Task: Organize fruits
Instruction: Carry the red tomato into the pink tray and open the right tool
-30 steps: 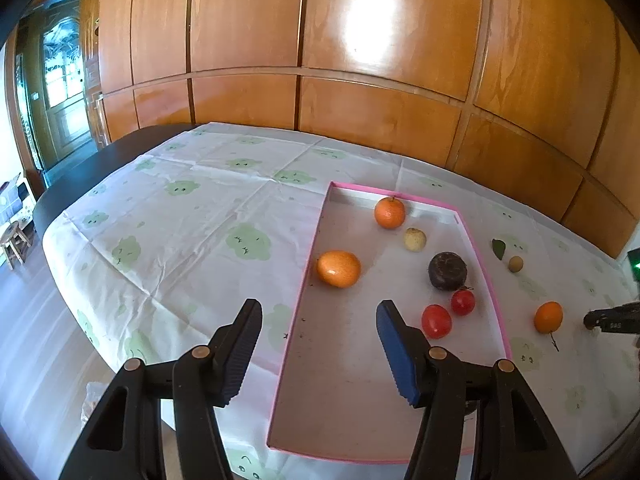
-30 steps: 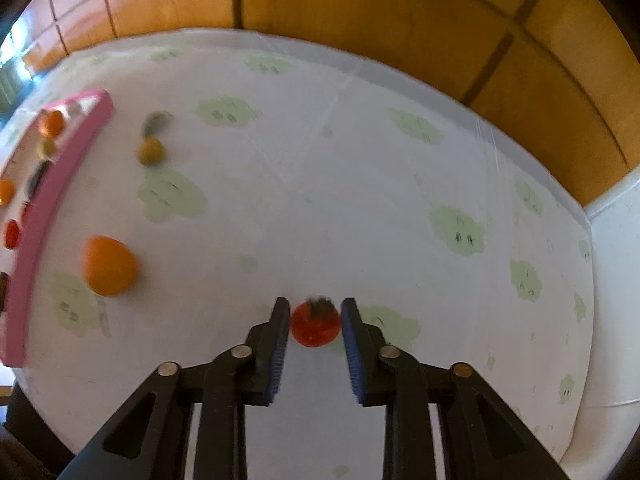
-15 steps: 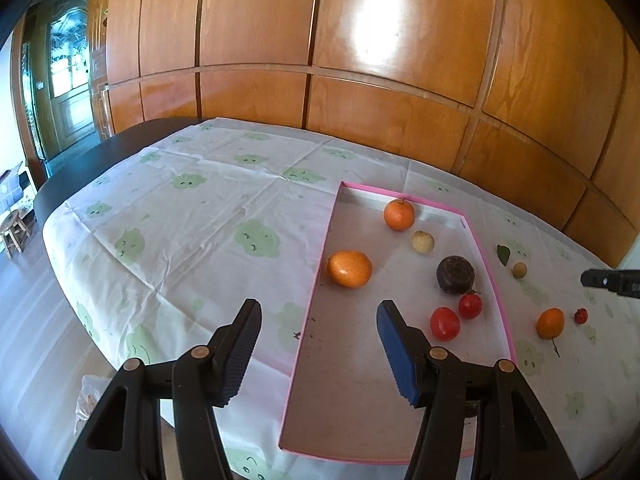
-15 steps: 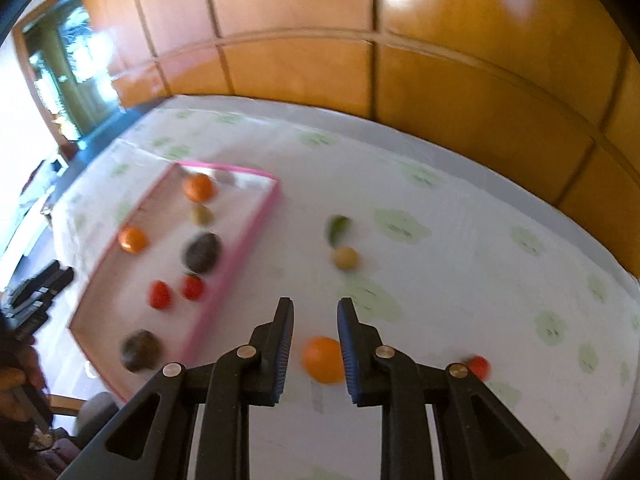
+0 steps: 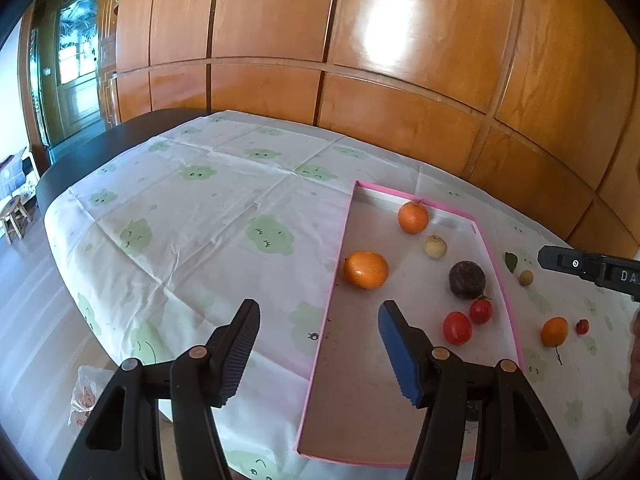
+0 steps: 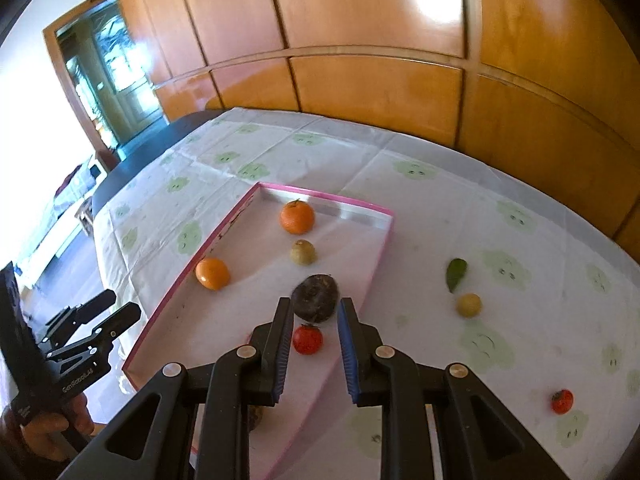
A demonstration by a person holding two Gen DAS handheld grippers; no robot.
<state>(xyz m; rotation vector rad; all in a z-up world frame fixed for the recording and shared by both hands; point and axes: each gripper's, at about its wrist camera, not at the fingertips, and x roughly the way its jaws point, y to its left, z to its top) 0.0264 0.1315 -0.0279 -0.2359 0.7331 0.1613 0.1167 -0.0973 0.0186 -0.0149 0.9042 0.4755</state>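
Observation:
A pink-rimmed tray (image 5: 337, 272) (image 6: 384, 240) lies on the cloth-covered table. In it are two oranges (image 5: 413, 218) (image 5: 366, 269), a pale small fruit (image 5: 435, 247), a dark round fruit (image 5: 467, 279) (image 6: 315, 297) and two red tomatoes (image 5: 457, 328) (image 5: 480, 311). On the cloth right of the tray lie a small orange (image 5: 554, 332), a small red fruit (image 5: 582, 326) (image 6: 561, 401), a yellowish fruit (image 5: 526, 278) (image 6: 469, 305) and a green leaf (image 6: 456, 273). My left gripper (image 5: 318, 324) is open and empty above the tray's near left rim. My right gripper (image 6: 313, 322) is open and empty above the tray, over a tomato (image 6: 307, 339).
A green-patterned white cloth (image 5: 200, 208) covers the dark table. A wooden panel wall (image 5: 360, 60) stands behind. A doorway (image 5: 76, 80) is at the far left. The table's left and near edges drop to the floor.
My right gripper has swung left from the loose fruit on the cloth to above the tray, empty. The left gripper has hardly moved.

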